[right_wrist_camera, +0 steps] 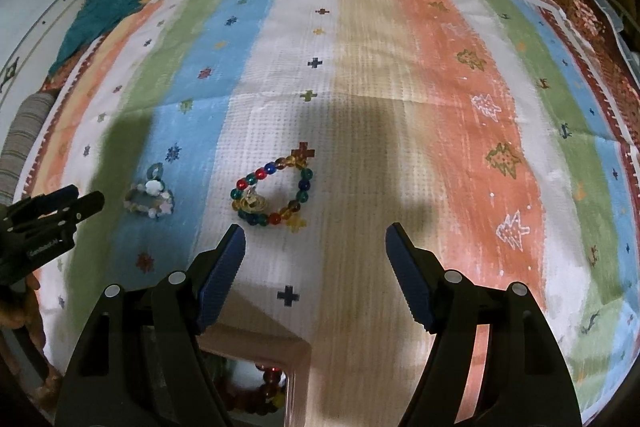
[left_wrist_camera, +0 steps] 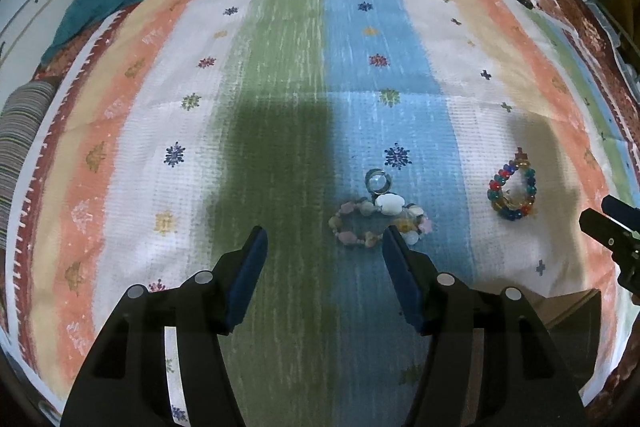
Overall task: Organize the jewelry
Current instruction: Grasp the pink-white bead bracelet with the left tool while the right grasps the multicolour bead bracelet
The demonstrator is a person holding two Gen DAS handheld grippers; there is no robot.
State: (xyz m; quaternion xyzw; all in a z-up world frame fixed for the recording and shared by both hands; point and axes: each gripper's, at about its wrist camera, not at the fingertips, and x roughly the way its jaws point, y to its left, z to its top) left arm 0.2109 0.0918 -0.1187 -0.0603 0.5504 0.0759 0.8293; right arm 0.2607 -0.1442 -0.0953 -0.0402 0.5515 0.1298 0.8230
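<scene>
Left wrist view: left gripper (left_wrist_camera: pixel 324 241) jaws spread, empty; pastel bracelet (left_wrist_camera: pixel 378 223) and ring (left_wrist_camera: pixel 379 181) at one o'clock. Right gripper (right_wrist_camera: pixel 316 237) likewise spread, bead bracelet (right_wrist_camera: pixel 272 197) at eleven. Striped cloth (right_wrist_camera: pixel 460 87) underneath; writing on the gripper body unreadable.

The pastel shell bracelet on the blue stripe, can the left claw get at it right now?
Probably yes. The left claw is open and empty, the shell bracelet lies just ahead, nothing between; only a ring sits beside it.
</scene>
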